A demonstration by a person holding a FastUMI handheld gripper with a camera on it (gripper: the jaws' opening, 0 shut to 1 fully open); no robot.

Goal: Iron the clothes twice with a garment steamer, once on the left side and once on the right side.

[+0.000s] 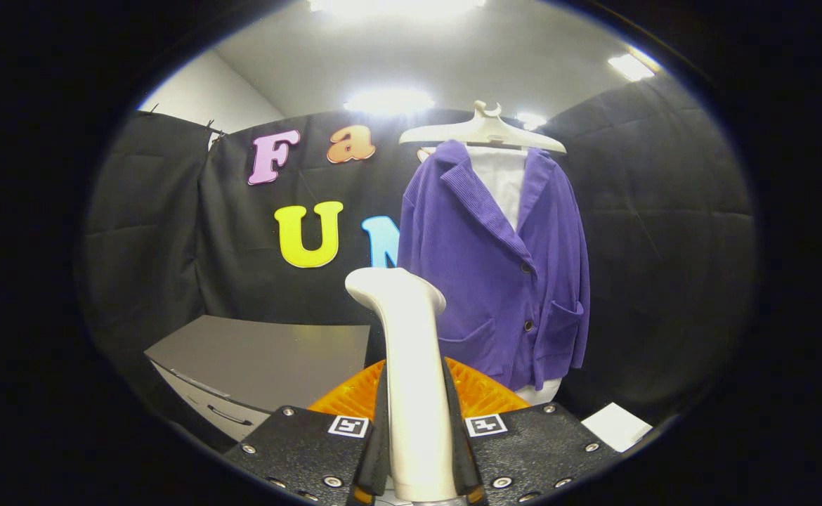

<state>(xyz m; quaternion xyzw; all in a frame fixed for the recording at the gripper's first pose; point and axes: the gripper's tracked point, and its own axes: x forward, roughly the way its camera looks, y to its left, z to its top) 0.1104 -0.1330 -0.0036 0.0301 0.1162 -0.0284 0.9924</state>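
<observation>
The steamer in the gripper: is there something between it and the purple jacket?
Nothing visible does. The gripper is shut on the steamer, and the purple jacket hangs on its hanger beyond it, open space between.

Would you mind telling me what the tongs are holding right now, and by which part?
The tongs are shut on the garment steamer, gripping its upright handle low down, with the steamer head rising ahead of them toward the purple jacket.

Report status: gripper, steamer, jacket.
Gripper shut on white garment steamer. Purple corduroy jacket hanging beyond fingers, not touched. Nothing between them.
</observation>
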